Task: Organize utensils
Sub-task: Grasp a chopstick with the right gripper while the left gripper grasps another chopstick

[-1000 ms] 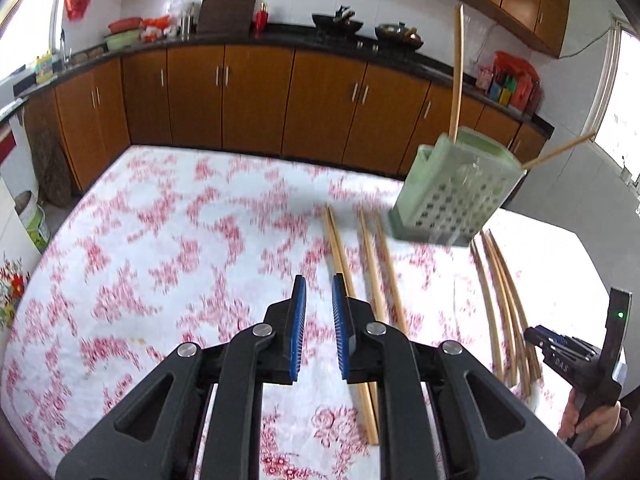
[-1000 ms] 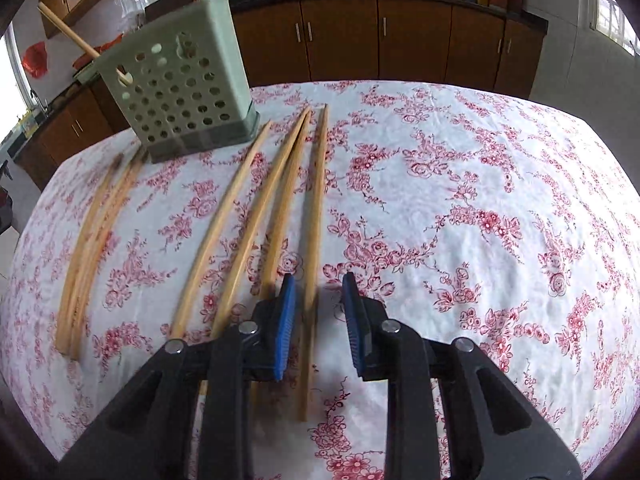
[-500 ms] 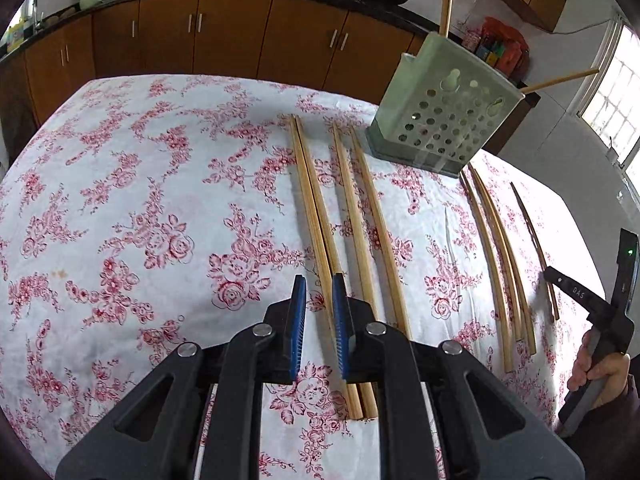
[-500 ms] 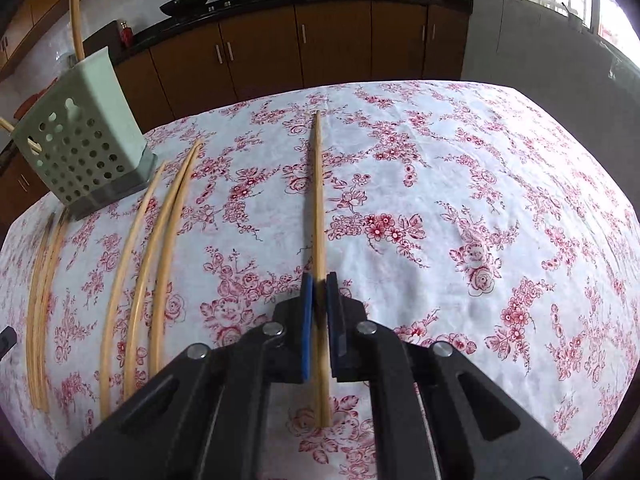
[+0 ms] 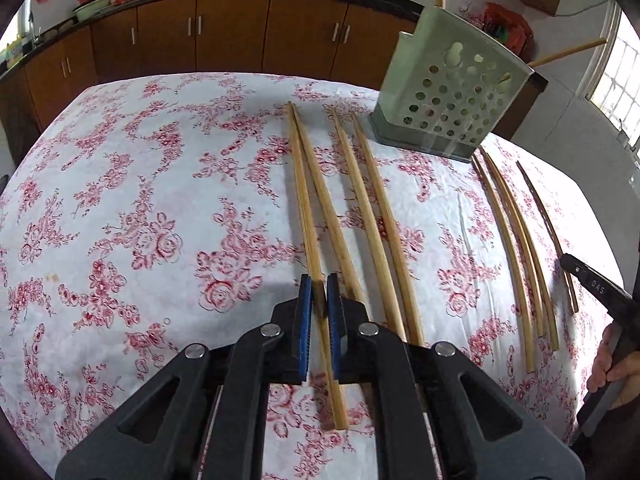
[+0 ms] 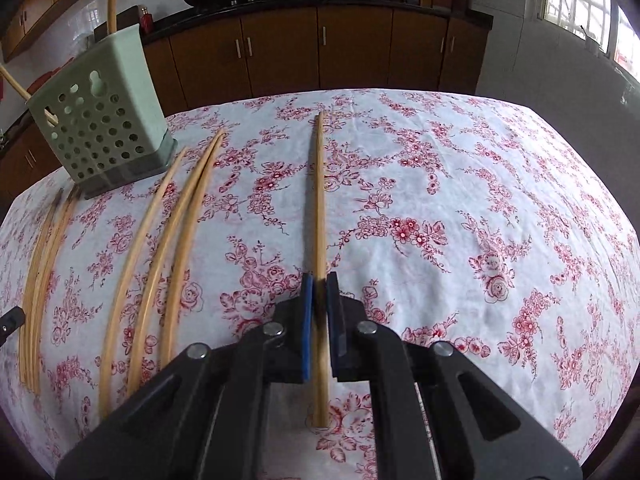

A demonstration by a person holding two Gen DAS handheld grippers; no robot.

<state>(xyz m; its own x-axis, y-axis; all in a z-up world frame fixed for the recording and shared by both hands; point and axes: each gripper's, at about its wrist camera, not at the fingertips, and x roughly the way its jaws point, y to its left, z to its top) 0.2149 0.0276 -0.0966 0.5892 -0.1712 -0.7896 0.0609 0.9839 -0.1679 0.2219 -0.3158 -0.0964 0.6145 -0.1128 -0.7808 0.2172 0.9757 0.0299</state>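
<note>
My left claw [image 5: 319, 294] grips one chopstick [image 5: 306, 204]; my right claw [image 6: 319, 292] grips another chopstick [image 6: 319, 200]. Three lie beside it, the far-left bundle [image 6: 34, 292] uncountable.

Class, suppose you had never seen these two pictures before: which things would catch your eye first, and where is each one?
Each gripper is shut on a long wooden chopstick: the left gripper on one among a row on the flowered tablecloth, the right gripper on one lying alone. Behind the rows stands a pale green perforated holder with chopsticks already sticking out.
</note>
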